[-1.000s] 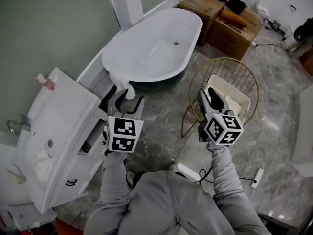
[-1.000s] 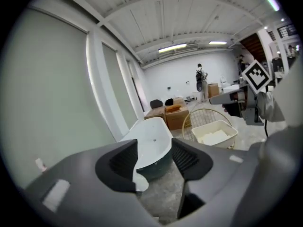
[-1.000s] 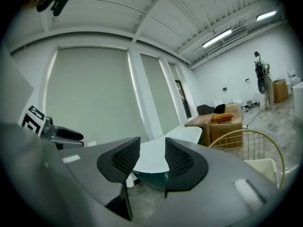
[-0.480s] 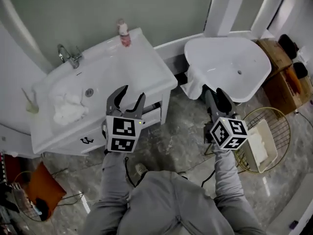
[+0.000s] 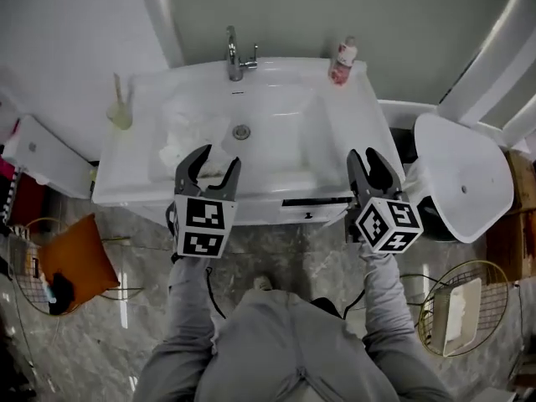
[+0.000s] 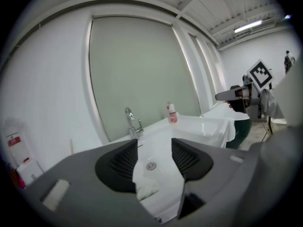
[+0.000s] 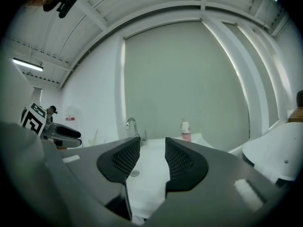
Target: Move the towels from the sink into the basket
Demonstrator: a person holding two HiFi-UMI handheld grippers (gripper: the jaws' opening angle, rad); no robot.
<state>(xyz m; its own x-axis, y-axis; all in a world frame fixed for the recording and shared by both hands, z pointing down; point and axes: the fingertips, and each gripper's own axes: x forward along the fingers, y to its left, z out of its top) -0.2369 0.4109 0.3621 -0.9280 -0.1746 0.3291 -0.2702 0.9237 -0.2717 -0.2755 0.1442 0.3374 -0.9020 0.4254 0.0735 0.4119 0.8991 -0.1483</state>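
marble floor [image 5: 126,342], white sink [image 5: 352,136] by grey wall [image 5: 335,7], towels [image 5: 186,136] inside — left gripper [image 5: 216,159], right gripper [image 5: 364,156] half-open, empty

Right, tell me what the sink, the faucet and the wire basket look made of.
Sink: glossy white, likely ceramic or resin; smooth surface with soft highlights.
Faucet: shiny metal, probably chromed; it glints.
Basket: thin gold-toned wire, apparently metal; open gaps between the strands.
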